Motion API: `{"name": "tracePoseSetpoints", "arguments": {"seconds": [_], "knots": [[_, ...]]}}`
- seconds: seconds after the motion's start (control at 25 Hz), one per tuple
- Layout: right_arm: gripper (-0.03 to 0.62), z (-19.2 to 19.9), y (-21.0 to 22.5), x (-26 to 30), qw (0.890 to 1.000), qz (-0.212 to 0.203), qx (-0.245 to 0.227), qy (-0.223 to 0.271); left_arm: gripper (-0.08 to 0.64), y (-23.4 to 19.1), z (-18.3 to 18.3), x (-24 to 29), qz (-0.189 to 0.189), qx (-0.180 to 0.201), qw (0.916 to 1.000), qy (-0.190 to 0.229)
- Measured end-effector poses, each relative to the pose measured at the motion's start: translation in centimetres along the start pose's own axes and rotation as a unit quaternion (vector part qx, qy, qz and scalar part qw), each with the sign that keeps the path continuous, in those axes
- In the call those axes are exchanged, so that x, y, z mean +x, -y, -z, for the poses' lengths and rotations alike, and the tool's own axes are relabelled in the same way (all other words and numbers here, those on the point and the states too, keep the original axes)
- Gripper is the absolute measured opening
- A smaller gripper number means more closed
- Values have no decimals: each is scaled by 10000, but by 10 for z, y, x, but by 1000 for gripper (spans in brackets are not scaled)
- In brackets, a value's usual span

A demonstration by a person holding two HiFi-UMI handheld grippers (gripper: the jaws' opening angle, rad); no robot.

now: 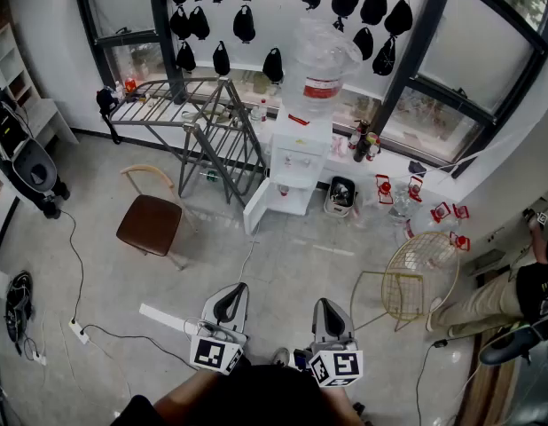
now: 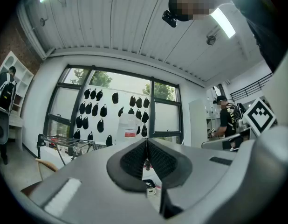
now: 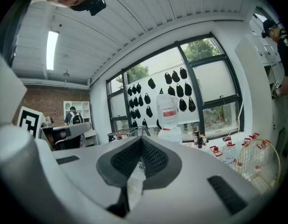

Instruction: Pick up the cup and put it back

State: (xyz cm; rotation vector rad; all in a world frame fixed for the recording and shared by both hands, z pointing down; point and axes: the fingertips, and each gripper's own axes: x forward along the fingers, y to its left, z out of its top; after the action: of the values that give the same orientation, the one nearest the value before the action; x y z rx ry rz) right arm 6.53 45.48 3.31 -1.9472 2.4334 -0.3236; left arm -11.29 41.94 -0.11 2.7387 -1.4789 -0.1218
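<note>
I cannot make out a cup in any view. My left gripper [image 1: 230, 301] and right gripper [image 1: 331, 314] are held side by side low in the head view, both pointing level across the floor toward a white water dispenser [image 1: 296, 162] with a large clear bottle [image 1: 324, 60] on top. In the left gripper view the left gripper [image 2: 146, 144] has its jaws meeting at the tip with nothing between them. The right gripper [image 3: 141, 143] is likewise shut and empty, and the bottle [image 3: 168, 110] stands straight ahead of it.
A metal drying rack [image 1: 199, 118] stands left of the dispenser and a brown chair [image 1: 152, 222] nearer me. A gold wire chair [image 1: 418, 269], red-capped bottles [image 1: 438, 211] and a black bin [image 1: 341, 195] are on the right. A person [image 1: 509, 291] is at the far right.
</note>
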Motion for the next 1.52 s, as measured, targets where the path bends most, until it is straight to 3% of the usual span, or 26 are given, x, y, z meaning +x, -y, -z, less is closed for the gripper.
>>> {"name": "tracePoseSetpoints", "arguments": {"seconds": [0.72, 0.76, 0.8, 0.84, 1.52], "knots": [[-4, -8, -3, 6, 9996, 68, -31, 268, 8, -6, 3, 4, 27, -45, 10000, 14], [54, -1, -4, 10, 9999, 37, 6, 144, 8, -7, 4, 3, 23, -44, 10000, 5], [198, 6, -5, 13, 10000, -12, 50, -14, 8, -8, 5, 2, 20, -43, 10000, -2], [238, 13, -6, 16, 9999, -58, 77, -137, 8, -9, 6, 1, 17, -45, 10000, -8], [236, 25, -34, 50, 9997, 137, 6, -200, 8, -54, 15, 6, 181, -125, 9997, -125]]}}
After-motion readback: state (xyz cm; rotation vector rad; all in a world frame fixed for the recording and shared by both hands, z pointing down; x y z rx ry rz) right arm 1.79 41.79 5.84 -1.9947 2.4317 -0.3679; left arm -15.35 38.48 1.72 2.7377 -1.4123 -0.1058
